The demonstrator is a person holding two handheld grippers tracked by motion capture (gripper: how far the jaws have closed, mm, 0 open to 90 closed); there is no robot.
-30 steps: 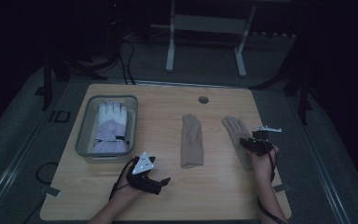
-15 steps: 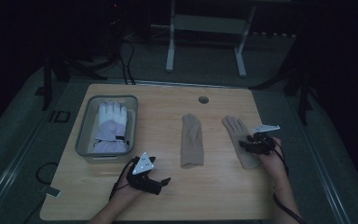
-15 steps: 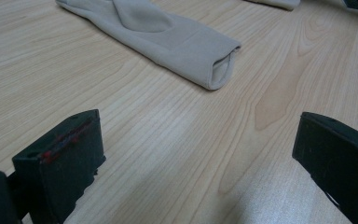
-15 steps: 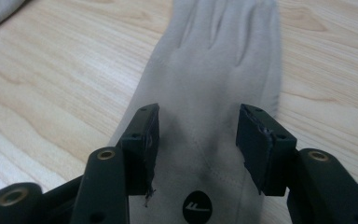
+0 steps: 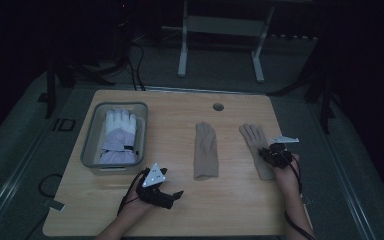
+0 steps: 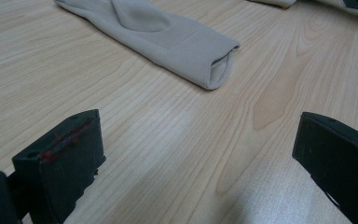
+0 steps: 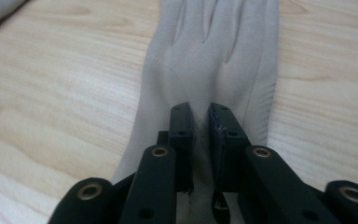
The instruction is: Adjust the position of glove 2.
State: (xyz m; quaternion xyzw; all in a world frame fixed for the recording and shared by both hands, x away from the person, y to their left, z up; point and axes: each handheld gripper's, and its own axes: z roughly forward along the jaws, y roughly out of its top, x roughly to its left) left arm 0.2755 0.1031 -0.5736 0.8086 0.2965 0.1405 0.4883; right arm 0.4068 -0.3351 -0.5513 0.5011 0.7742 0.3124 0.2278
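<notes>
The jaws of the right gripper (image 7: 200, 126) have just been closing and are now pinched together on a fold of the right-hand beige glove (image 7: 214, 60), whose fingers lie flat ahead of them on the worktop (image 5: 240, 200). Compared with a second ago, the cloth is gathered between the jaws, so lifting is judged possible. The left gripper (image 5: 167, 192) is held apart from the other beige glove (image 6: 168, 39), which lies ahead of its wide-open jaws.
</notes>
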